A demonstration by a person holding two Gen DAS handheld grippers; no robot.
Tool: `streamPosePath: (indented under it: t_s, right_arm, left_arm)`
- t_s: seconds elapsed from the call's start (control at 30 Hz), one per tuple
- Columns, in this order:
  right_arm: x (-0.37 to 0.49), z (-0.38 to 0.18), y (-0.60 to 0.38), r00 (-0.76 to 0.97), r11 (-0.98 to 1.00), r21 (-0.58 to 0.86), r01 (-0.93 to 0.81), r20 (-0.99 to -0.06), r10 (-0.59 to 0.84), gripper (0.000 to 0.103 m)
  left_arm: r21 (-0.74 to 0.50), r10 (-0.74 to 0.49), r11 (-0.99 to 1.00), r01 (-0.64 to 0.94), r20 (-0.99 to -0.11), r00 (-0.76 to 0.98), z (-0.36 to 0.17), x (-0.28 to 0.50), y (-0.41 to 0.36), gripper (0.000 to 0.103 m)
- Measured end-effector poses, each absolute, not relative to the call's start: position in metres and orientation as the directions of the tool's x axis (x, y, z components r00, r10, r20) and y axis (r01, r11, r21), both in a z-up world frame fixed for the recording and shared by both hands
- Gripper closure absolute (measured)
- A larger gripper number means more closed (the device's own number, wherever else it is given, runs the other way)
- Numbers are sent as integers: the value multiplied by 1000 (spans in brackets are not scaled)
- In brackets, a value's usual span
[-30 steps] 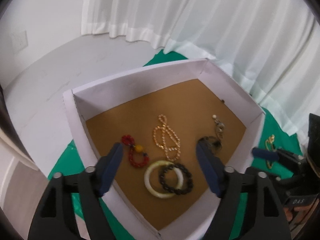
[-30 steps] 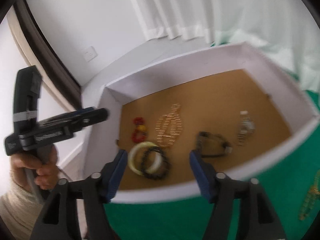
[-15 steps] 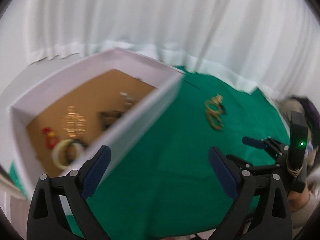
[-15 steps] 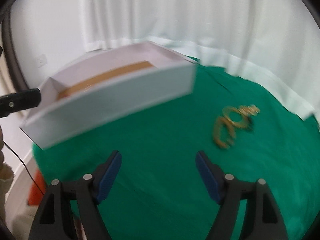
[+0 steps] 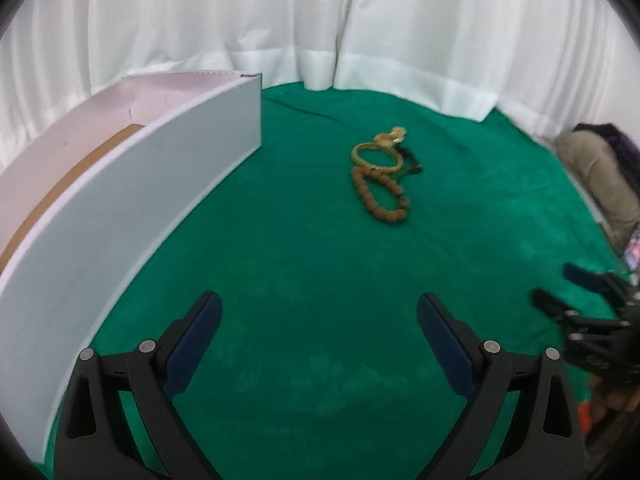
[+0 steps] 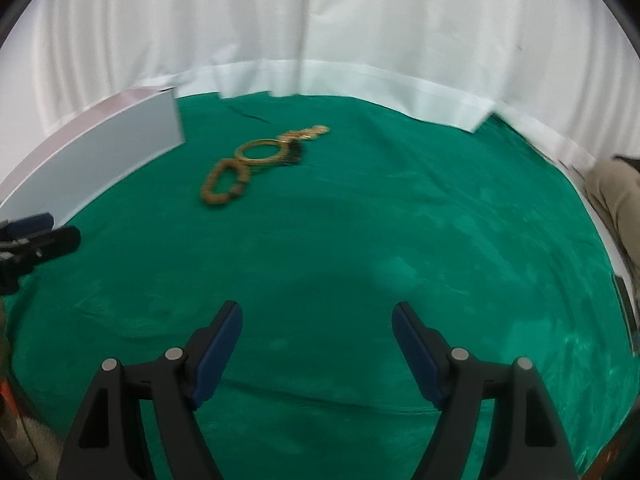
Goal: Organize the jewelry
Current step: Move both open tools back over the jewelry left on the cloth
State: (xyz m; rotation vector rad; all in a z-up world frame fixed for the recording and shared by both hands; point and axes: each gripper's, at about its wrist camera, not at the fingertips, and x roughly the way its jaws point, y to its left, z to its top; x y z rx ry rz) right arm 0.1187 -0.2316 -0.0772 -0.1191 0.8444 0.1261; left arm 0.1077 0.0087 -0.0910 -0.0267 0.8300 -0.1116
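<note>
A small pile of jewelry lies on the green cloth: a gold bangle (image 5: 376,155), a brown bead bracelet (image 5: 380,194) and a gold chain piece (image 5: 394,135). It also shows in the right wrist view, with the bangle (image 6: 262,152) and the bead bracelet (image 6: 225,184). A white box (image 5: 132,200) with a brown floor stands at the left; its contents are hidden by its wall. My left gripper (image 5: 319,340) is open and empty, well short of the pile. My right gripper (image 6: 317,344) is open and empty, also short of it.
White curtains (image 5: 320,20) hang behind the green cloth (image 5: 320,260). The right gripper shows at the right edge of the left wrist view (image 5: 576,300). The left gripper shows at the left edge of the right wrist view (image 6: 36,236). A beige bundle (image 5: 600,176) lies far right.
Both grippers have swung right, away from over the box, and now face the jewelry pile on the cloth. Both stay open and empty.
</note>
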Motion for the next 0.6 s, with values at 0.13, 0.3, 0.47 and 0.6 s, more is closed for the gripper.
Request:
streamPosePath:
  t_s: [0.13,0.3,0.47,0.6]
  right_arm:
    - [129,-88,-243,636,994,-36,-103,-770,38,24]
    - [129,-92,-252,625,997,-24,-78,-780,31,24]
    - [131,-89,-251,639,997,-23,-80,-769,33,24]
    - [137,-91,-249,649,996,-28,-80,-760,31,24]
  left_arm:
    - [-30,-63,998,61,-754,654,-111,127,7,5]
    - [-2,-23,999,33,-774,632,-129,139,11,5]
    - [-17,-22,1000,14,-794,607,-139,139,17,4]
    - [0,-5,1000,8,-800,600,-141,139,16,1]
